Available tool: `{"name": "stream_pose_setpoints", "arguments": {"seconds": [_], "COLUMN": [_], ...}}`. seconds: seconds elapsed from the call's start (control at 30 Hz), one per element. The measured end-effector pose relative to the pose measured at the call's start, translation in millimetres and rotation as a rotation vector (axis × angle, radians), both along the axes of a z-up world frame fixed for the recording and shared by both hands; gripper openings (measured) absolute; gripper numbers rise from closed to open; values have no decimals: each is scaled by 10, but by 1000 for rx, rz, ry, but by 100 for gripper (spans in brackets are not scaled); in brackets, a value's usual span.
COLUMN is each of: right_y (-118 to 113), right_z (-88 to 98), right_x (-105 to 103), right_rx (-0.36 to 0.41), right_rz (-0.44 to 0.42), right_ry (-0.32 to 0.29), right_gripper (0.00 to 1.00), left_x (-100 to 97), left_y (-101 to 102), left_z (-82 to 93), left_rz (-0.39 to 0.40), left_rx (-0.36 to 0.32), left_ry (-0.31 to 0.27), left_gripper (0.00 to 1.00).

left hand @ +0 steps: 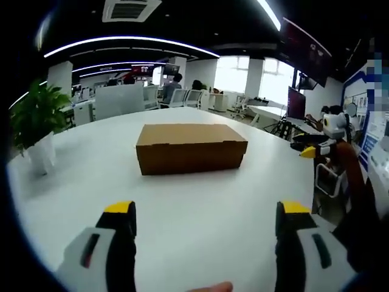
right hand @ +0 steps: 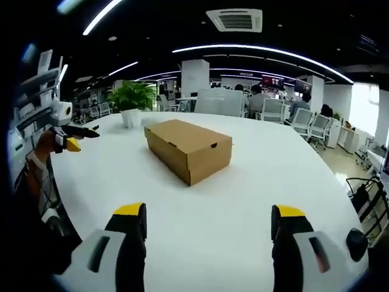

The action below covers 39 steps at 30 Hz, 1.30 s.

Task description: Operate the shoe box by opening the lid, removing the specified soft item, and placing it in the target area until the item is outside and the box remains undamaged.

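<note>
Hovering left tool [left hand: 203,222], right tool [right hand: 206,222], wide apart, facing closed shoe box [left hand: 191,148]

Left gripper [left hand: 203,218] is held out level, jaws spread wide apart with nothing between them, yellow tips pointing forward. Off to its right you can see the right gripper [left hand: 316,149] poking in, carried on an arm in an orange sleeve [left hand: 355,176].

The right gripper's own camera gives the same story: right gripper [right hand: 209,220] with jaws wide apart and empty, yellow tips up front. The left gripper [right hand: 76,139] shows way off to its left, held up by a hand.
</note>
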State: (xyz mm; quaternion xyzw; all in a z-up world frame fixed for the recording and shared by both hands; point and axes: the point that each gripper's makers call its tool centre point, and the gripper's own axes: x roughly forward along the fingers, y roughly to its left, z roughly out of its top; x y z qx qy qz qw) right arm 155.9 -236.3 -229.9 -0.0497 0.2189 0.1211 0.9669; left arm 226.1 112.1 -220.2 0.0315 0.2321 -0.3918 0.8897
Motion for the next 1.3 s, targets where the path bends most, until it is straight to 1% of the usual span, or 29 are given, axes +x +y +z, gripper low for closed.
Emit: {"name": "stream_pose_setpoints", "arguments": {"seconds": [0.13, 0.27, 0.47, 0.6, 0.67, 0.77, 0.87, 0.97, 1.3], "right_y": [26, 58, 101, 156, 171, 175, 205, 236, 288], "right_z": [16, -4, -22, 10, 26, 31, 19, 4, 34], "right_x": [78, 131, 222, 294, 333, 378, 424, 462, 572], "right_rx": [7, 29, 37, 49, 57, 63, 80, 100, 137], "right_rz": [9, 30, 53, 82, 93, 94, 105, 116, 131], "right_ry": [-9, -2, 10, 5, 3, 3, 5, 10, 21], "right_gripper": [87, 86, 86, 86, 85, 85, 84, 83, 80], "left_x": [112, 155, 263, 346, 381, 419, 450, 506, 676], "left_y": [16, -1, -23, -76, -110, -132, -137, -99, -70], "left_z": [42, 66, 67, 103, 131, 160, 197, 198, 243], "left_rz": [-4, -17, -34, -43, -48, -54, -59, -58, -79], "left_rx": [-13, -39, -12, -32, -36, -21, -26, -4, 41], "left_ry": [-1, 7, 5, 22, 17, 4, 2, -2, 8], "left_gripper": [98, 98, 96, 96, 96, 96, 95, 95, 95]}}
